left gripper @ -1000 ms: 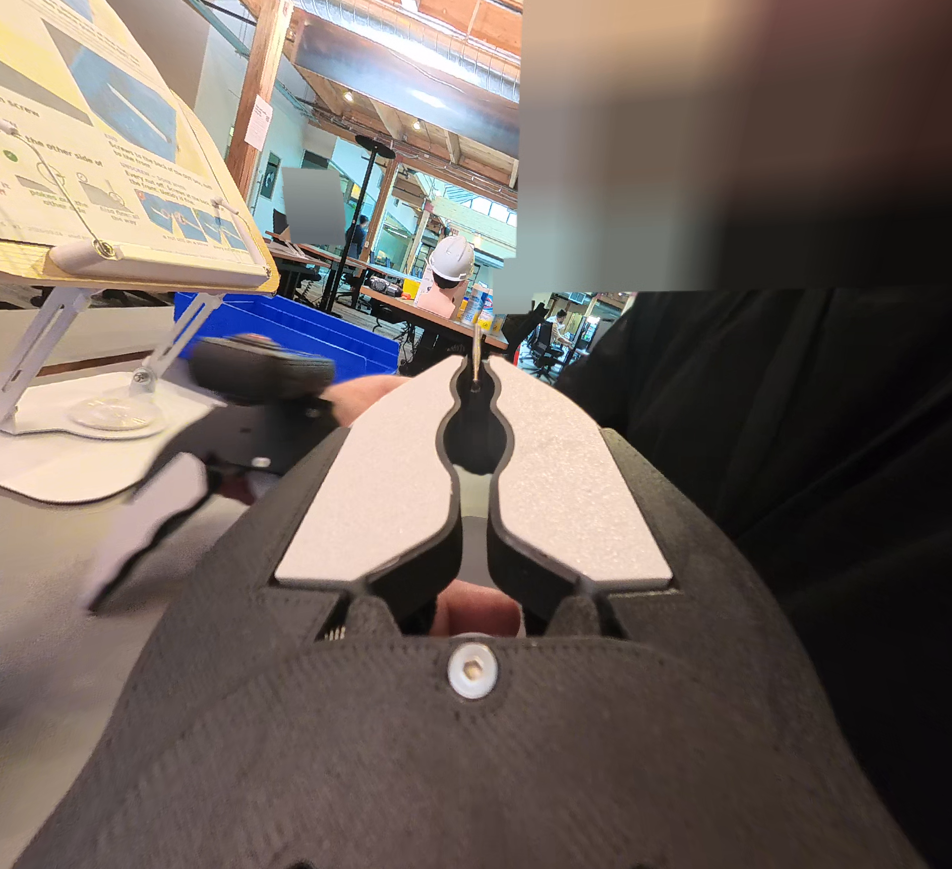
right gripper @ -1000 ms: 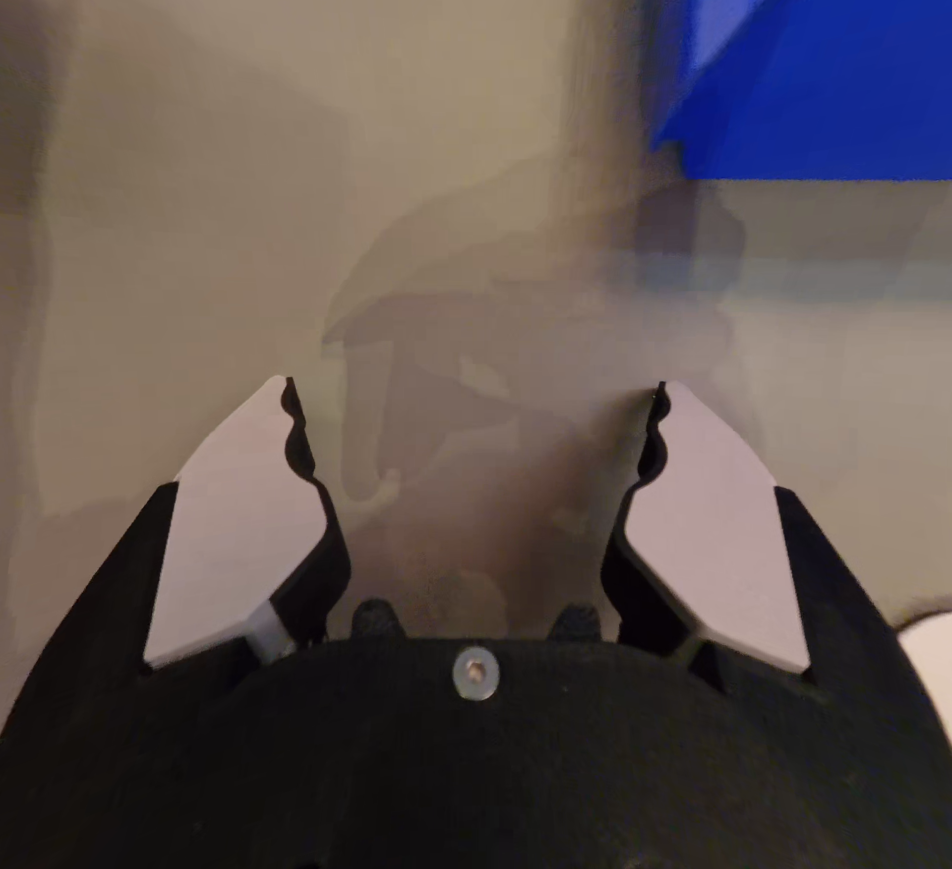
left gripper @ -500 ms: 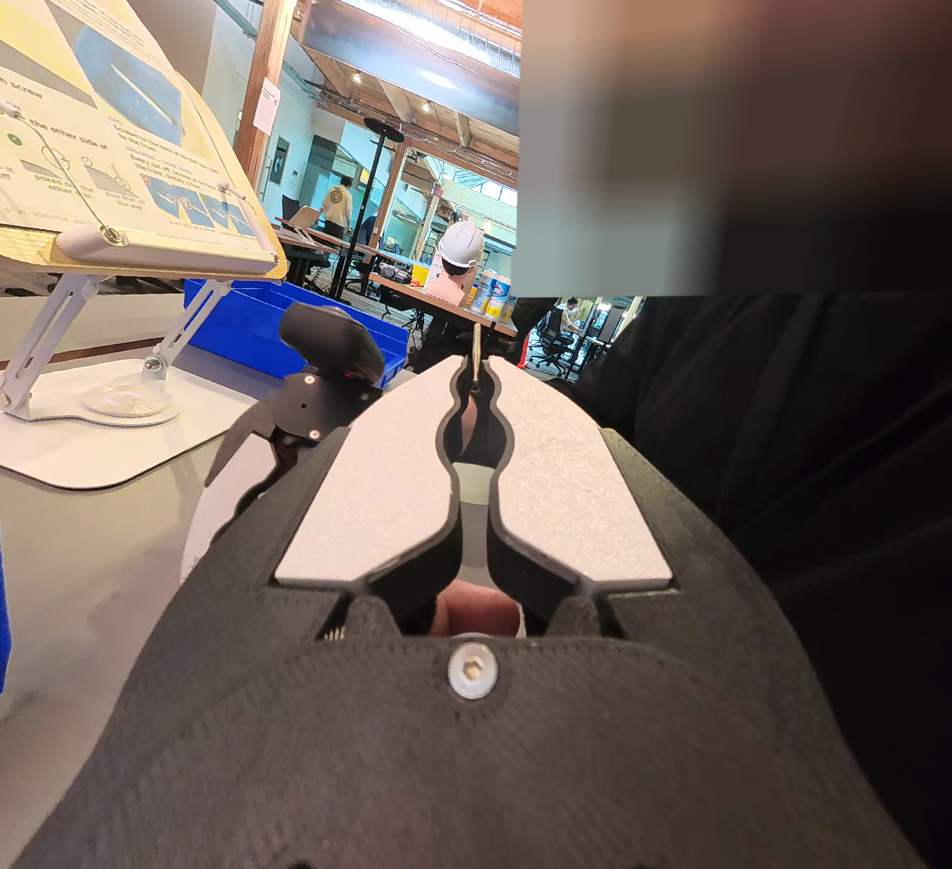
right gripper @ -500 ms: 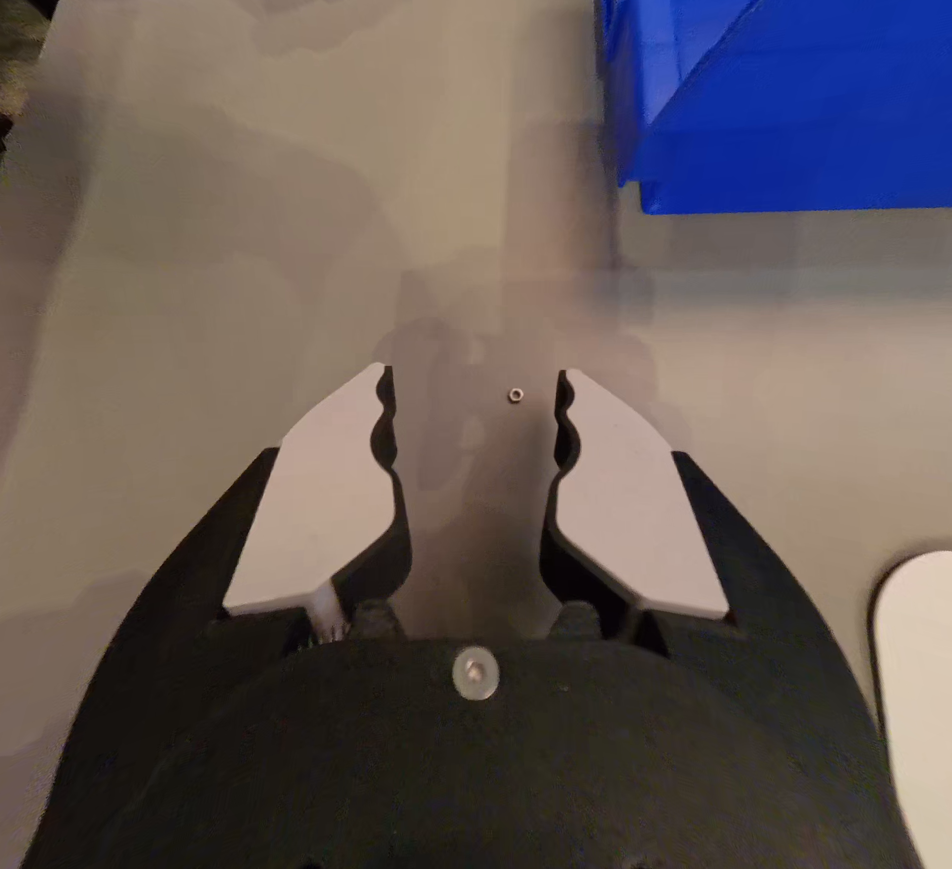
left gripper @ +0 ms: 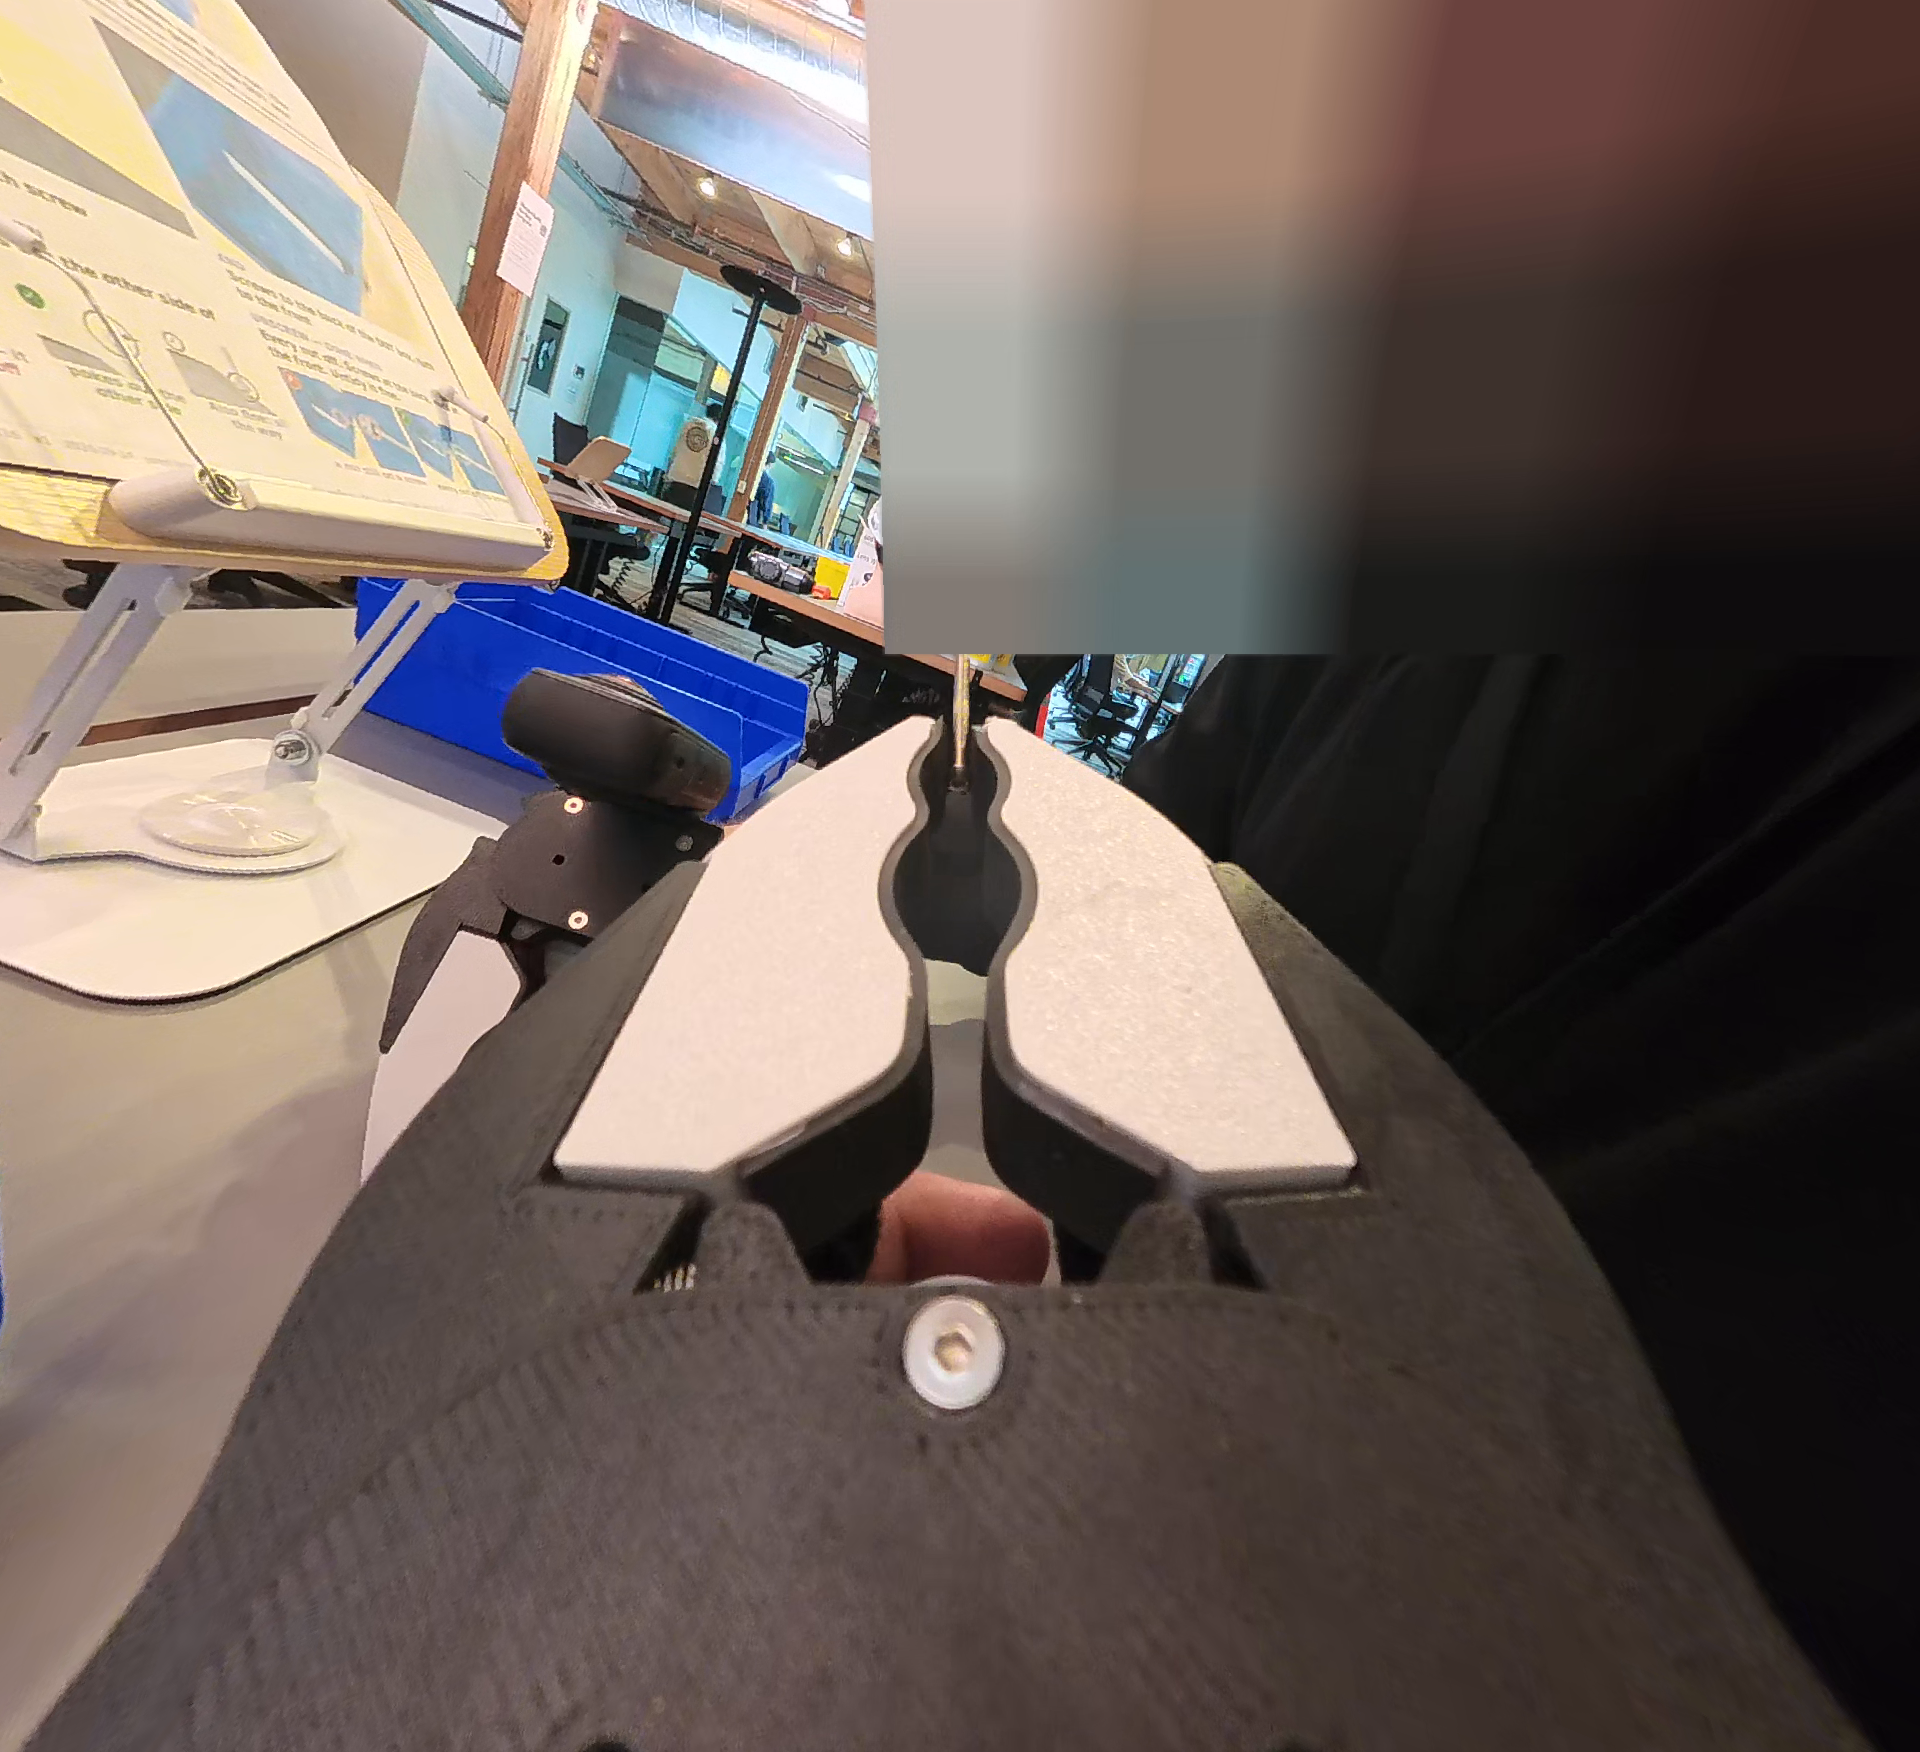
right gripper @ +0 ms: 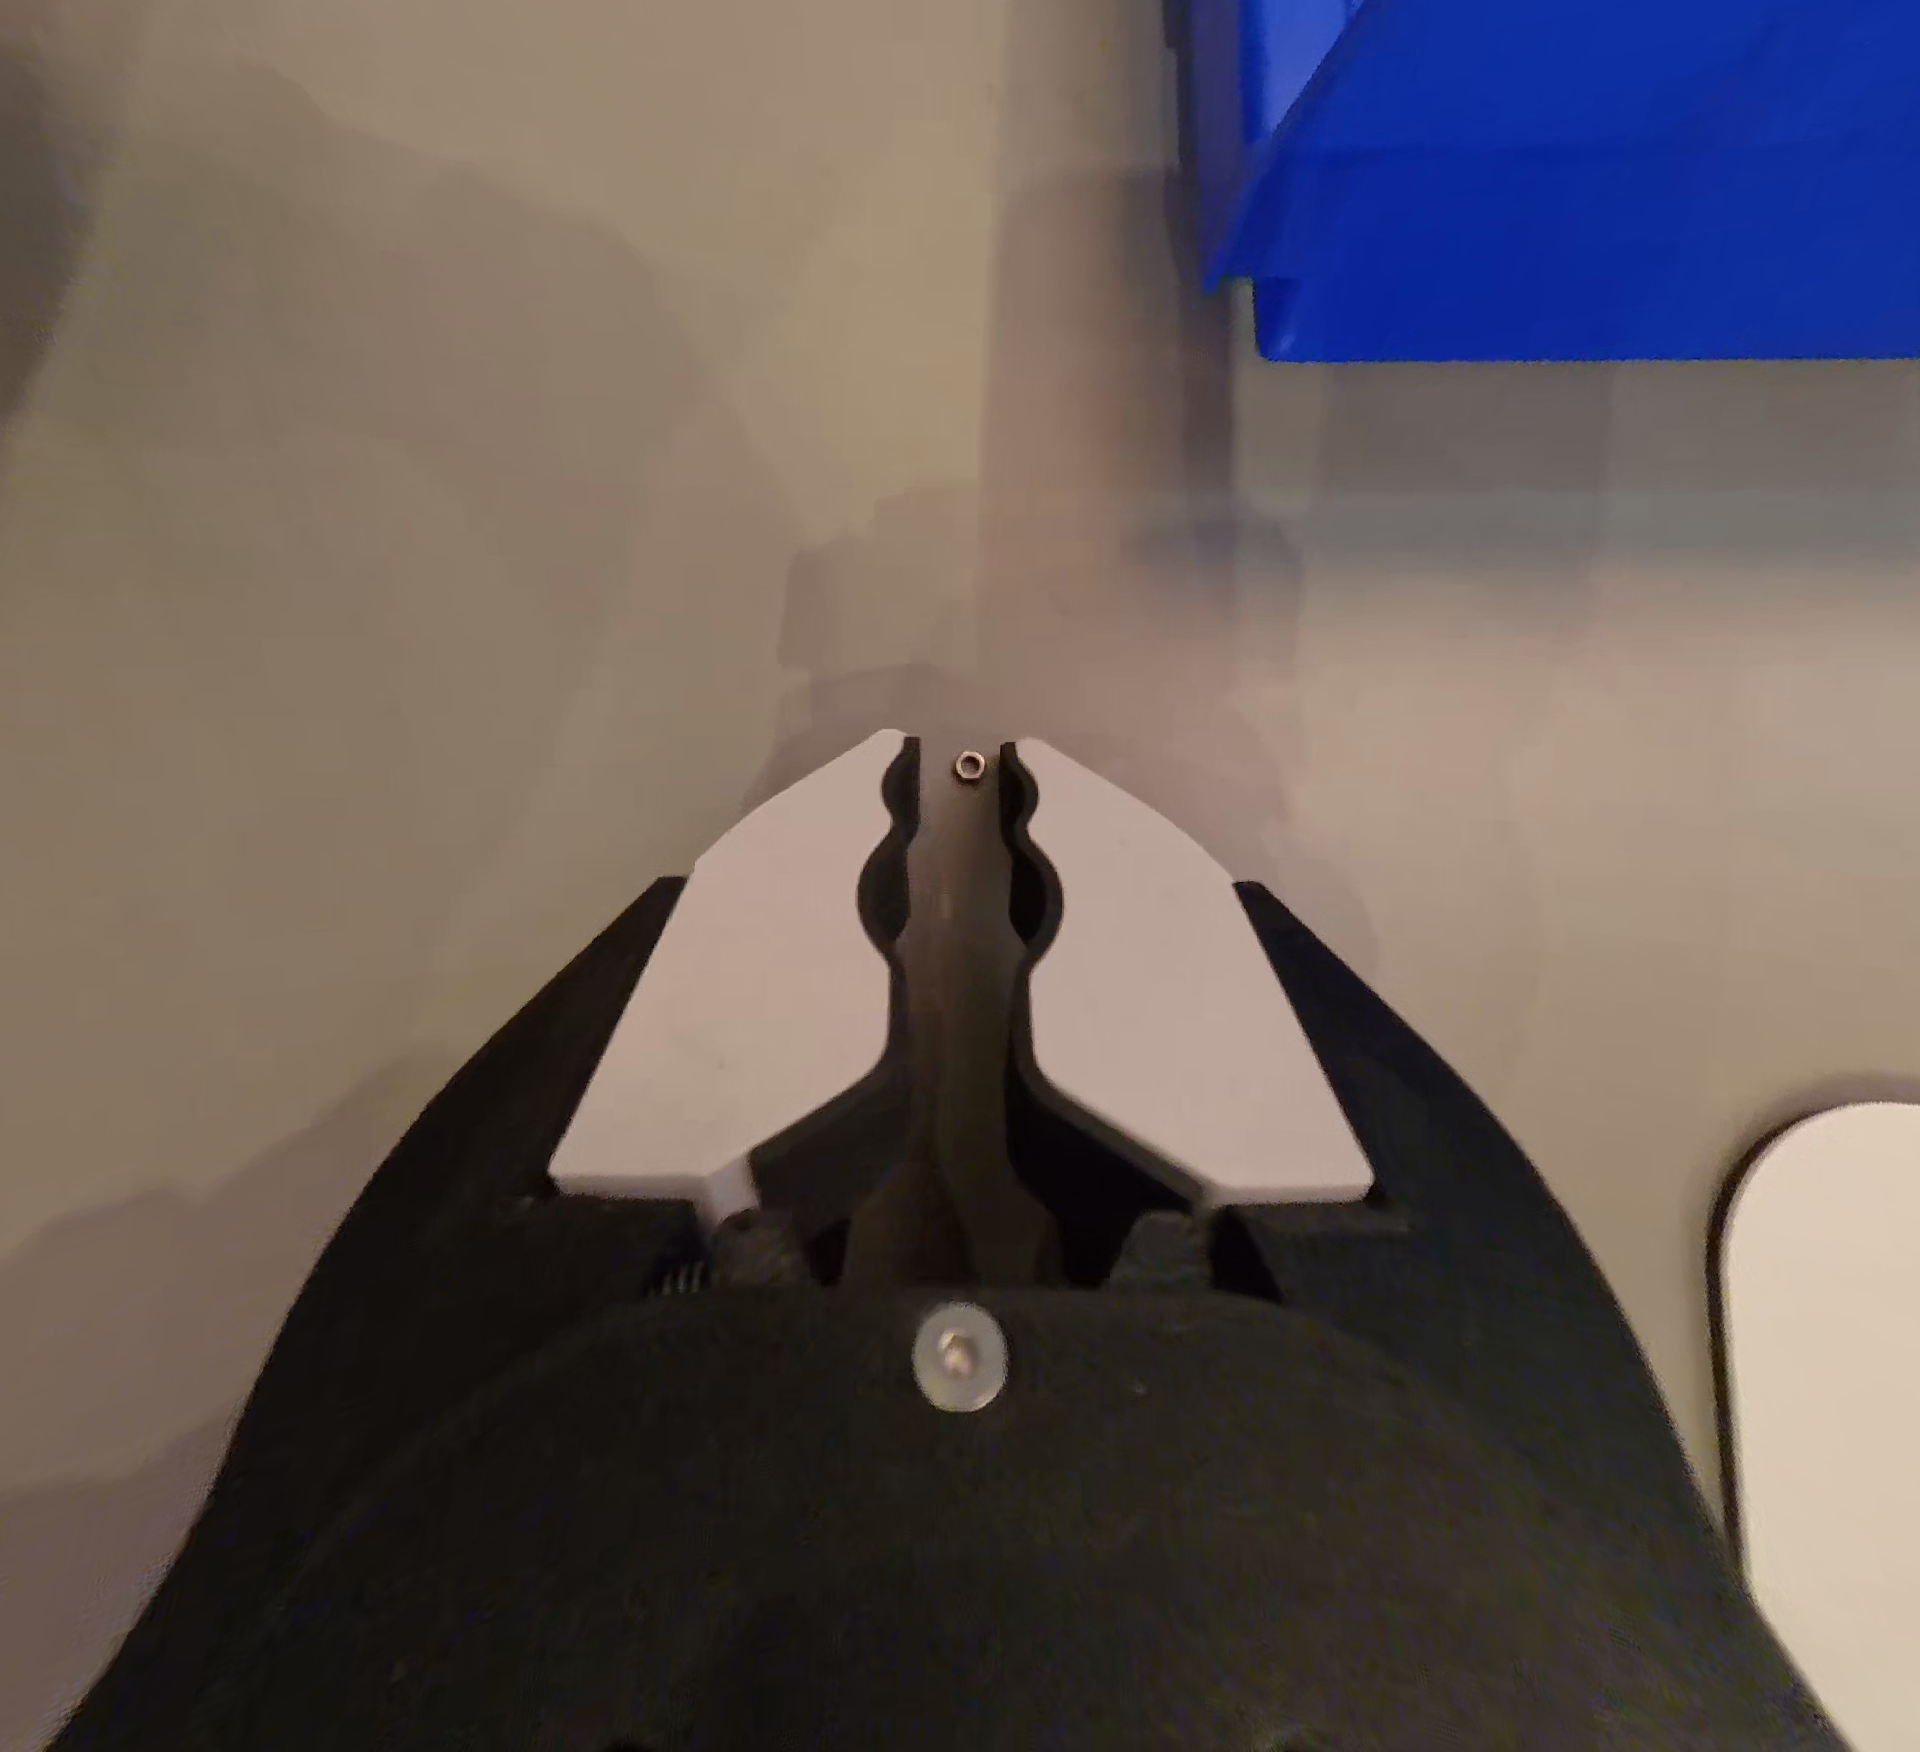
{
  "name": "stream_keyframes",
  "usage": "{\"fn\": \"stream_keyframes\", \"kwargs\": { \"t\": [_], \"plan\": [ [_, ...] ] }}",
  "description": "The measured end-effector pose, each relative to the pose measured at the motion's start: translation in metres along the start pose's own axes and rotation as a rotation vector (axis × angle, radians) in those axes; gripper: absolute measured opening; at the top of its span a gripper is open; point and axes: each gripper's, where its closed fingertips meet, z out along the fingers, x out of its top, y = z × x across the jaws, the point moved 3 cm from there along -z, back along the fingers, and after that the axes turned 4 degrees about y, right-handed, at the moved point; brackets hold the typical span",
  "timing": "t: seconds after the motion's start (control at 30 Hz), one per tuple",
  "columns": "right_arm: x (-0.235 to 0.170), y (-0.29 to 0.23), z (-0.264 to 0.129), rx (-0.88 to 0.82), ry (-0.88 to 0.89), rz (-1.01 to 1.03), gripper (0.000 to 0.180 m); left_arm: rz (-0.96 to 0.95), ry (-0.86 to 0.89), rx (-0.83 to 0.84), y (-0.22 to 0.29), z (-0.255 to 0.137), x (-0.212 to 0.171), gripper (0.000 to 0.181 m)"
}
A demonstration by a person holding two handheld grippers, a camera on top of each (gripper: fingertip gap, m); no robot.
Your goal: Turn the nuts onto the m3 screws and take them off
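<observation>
In the left wrist view my left gripper (left gripper: 961, 752) is shut on a thin metal screw (left gripper: 963, 700) that stands upright out of its tips, raised above the table in front of a person in dark clothing. In the right wrist view my right gripper (right gripper: 961, 757) points down at the grey table (right gripper: 520, 455). Its jaws are narrowly apart, with a tiny metal nut (right gripper: 970, 765) lying on the table between the tips; they do not grip it. The right gripper also shows in the left wrist view (left gripper: 561, 861), low over the table at left.
A blue plastic bin (right gripper: 1558, 144) stands at the upper right of the right wrist view and behind the right gripper in the left wrist view (left gripper: 582, 653). A white stand (left gripper: 187, 829) holding an instruction sheet (left gripper: 208, 268) is at left; its base edge (right gripper: 1829, 1390) lies at lower right. The tips of one gripper are about 25 cm away from the tips of the other.
My right gripper has come down over the nut and its jaws have narrowed from wide open to a small gap around it. My left gripper keeps holding the screw, nearly still.
</observation>
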Motion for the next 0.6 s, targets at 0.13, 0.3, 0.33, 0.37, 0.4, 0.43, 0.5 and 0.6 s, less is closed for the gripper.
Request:
{"fn": "stream_keyframes", "kwargs": {
  "t": [0.13,0.3,0.33,0.37,0.4,0.43,0.5,0.6],
  "plan": [
    [-0.0007,0.0016,-0.0003,-0.011,0.004,-0.024,0.007,-0.006,0.010,-0.001,-0.0009,-0.0017,0.0012,0.003],
    [-0.0011,0.0009,-0.0004,-0.014,0.002,-0.057,0.006,-0.010,0.015,0.000,-0.0020,-0.0025,0.0017,0.003],
    [-0.0011,0.0007,-0.0005,-0.012,0.001,-0.066,0.006,-0.012,0.015,0.000,-0.0025,-0.0027,0.0014,0.003],
    [-0.0012,0.0005,-0.0005,-0.009,0.000,-0.075,0.006,-0.014,0.016,0.001,-0.0028,-0.0029,0.0013,0.003],
    [-0.0011,0.0005,-0.0005,-0.006,-0.001,-0.080,0.006,-0.014,0.017,0.001,-0.0031,-0.0030,0.0012,0.003],
    [-0.0010,0.0006,-0.0005,-0.004,-0.004,-0.084,0.005,-0.014,0.016,0.002,-0.0033,-0.0032,0.0009,0.003],
    [-0.0009,0.0002,-0.0006,-0.003,-0.009,-0.102,0.005,-0.014,0.014,0.004,-0.0038,-0.0036,0.0006,0.003],
    [-0.0010,-0.0006,-0.0008,0.008,-0.014,-0.113,0.005,-0.016,0.012,0.008,-0.0053,-0.0044,0.0000,0.003]
  ]
}}
